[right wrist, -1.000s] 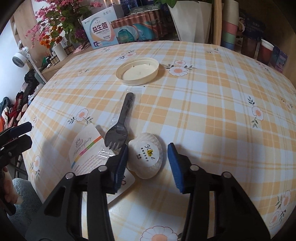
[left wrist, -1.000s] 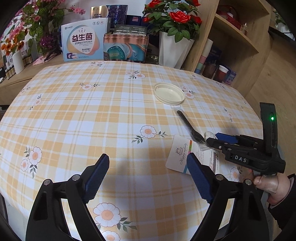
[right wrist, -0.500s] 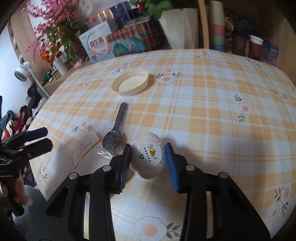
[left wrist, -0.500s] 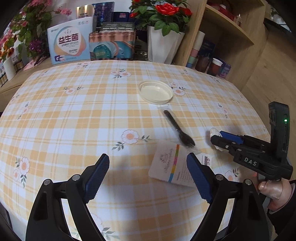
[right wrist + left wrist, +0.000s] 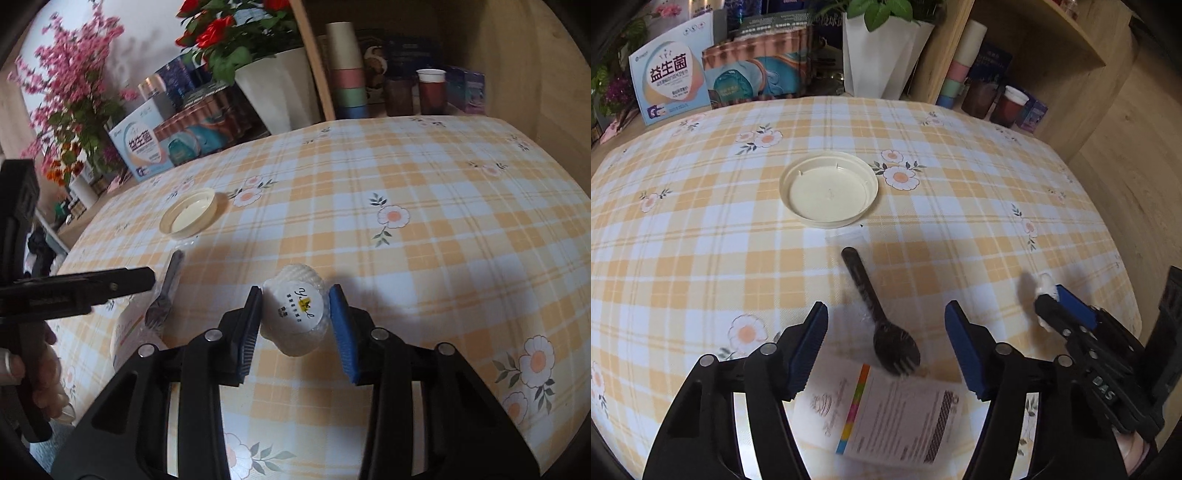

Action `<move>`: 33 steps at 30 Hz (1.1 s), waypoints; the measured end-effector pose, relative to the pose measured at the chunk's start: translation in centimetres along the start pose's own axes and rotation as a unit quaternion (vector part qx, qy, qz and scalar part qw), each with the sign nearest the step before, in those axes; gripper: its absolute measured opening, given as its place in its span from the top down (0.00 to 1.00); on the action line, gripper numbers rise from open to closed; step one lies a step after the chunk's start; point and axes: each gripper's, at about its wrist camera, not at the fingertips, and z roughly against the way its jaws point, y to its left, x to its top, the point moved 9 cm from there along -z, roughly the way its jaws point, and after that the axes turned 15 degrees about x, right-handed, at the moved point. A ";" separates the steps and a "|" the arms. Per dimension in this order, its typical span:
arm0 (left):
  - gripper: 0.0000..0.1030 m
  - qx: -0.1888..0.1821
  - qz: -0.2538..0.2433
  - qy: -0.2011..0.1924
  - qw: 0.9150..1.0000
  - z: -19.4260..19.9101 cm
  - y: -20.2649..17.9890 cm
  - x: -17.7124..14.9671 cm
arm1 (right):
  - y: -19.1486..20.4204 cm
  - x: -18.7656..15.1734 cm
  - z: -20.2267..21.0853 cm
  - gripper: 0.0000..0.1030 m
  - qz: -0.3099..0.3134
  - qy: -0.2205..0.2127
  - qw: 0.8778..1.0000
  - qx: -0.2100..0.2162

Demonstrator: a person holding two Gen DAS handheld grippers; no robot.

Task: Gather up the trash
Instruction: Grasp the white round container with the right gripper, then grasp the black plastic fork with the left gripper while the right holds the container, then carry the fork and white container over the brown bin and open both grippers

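Left wrist view had the checked, flowery surface (image 5: 701, 236) running back to a boxed product (image 5: 670, 86), a white flowerpot (image 5: 882, 51) and wooden shelves (image 5: 1034, 55). Left gripper (image 5: 886, 350) jaws were just closing but gripped nothing, straddling the black spork (image 5: 882, 325) above a printed card (image 5: 886, 413). Right gripper (image 5: 295, 317) jaws were clamped on the white foam wrapper (image 5: 295, 306), raised off the cloth.
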 end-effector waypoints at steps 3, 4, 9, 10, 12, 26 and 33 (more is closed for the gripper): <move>0.43 0.027 -0.009 0.021 0.999 -1.8 -0.2 0.0 | -0.2 -0.1 -0.1 0.62 -0.005 0.000 1.000 0.001; 0.45 0.031 -0.008 0.030 0.999 -2.4 -0.1 -0.1 | -0.2 -0.1 -0.1 0.62 -0.003 -0.001 1.000 0.001; 0.54 0.057 -0.020 0.021 0.998 -3.3 0.2 0.2 | 0.3 -0.3 -0.3 0.62 0.008 0.002 1.000 0.003; 0.64 0.061 -0.021 0.017 0.998 -3.3 0.3 0.2 | 0.4 -0.3 -0.3 0.62 0.011 0.003 1.000 0.003; 0.76 0.062 -0.019 0.012 0.998 -3.3 0.6 0.3 | 0.5 -0.4 -0.3 0.62 0.013 0.002 1.000 0.006; 0.95 0.019 0.008 -0.069 0.997 2.5 2.2 2.0 | 0.5 -0.5 0.1 0.62 0.015 -0.007 1.000 0.008; 0.95 -0.001 0.052 -0.083 0.995 5.8 5.0 0.9 | 0.6 -0.5 0.2 0.62 0.014 -0.010 1.000 0.006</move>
